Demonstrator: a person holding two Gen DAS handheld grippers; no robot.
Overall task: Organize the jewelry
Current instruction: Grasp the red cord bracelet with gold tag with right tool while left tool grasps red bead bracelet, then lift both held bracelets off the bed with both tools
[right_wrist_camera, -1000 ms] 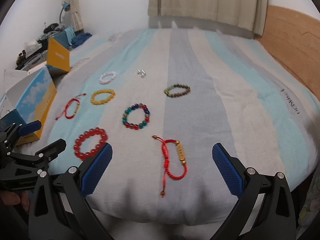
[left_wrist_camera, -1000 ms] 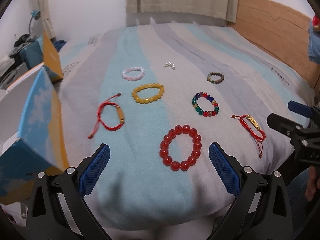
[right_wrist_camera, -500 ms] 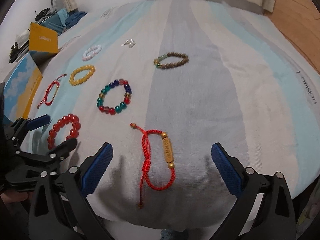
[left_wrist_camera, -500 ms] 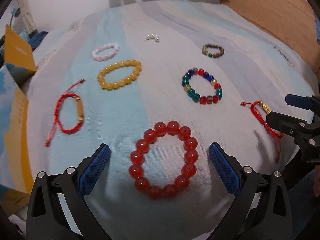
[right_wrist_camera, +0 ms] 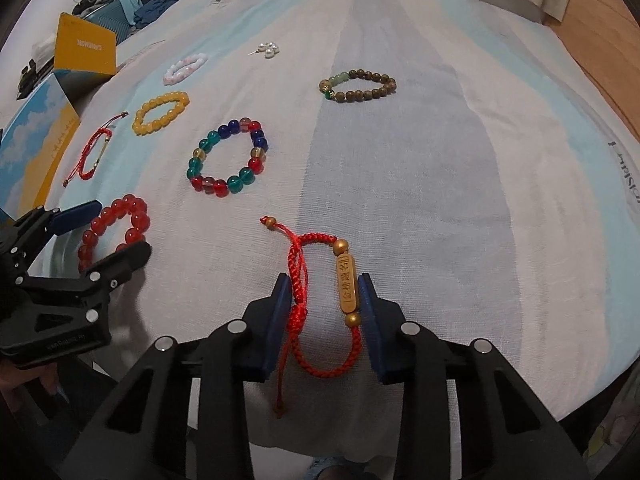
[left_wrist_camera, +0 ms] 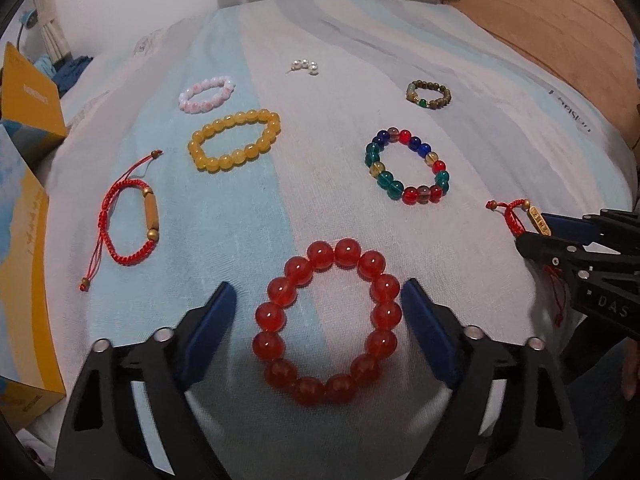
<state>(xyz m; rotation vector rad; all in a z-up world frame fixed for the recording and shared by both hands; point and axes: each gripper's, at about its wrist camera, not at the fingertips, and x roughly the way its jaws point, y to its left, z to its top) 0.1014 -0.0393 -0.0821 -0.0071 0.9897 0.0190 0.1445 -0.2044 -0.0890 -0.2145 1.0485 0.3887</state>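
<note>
At lower centre of each view, on the bed (right_wrist_camera: 460, 168), the left claw (left_wrist_camera: 318, 316) straddles the bead bracelet (left_wrist_camera: 328, 322), part-open; the right claw (right_wrist_camera: 324, 312), nearly closed, brackets the cord bracelet (right_wrist_camera: 324, 312). Best squeeze gently, snagging no sheet.

Both grippers come down toward the bed and narrow. The left gripper (left_wrist_camera: 318, 322) now brackets the red bead bracelet (left_wrist_camera: 327, 322), its pads much closer together than a second ago. The right gripper (right_wrist_camera: 324, 322) has closed in around the red cord bracelet (right_wrist_camera: 326, 312), pads nearly touching it.
</note>
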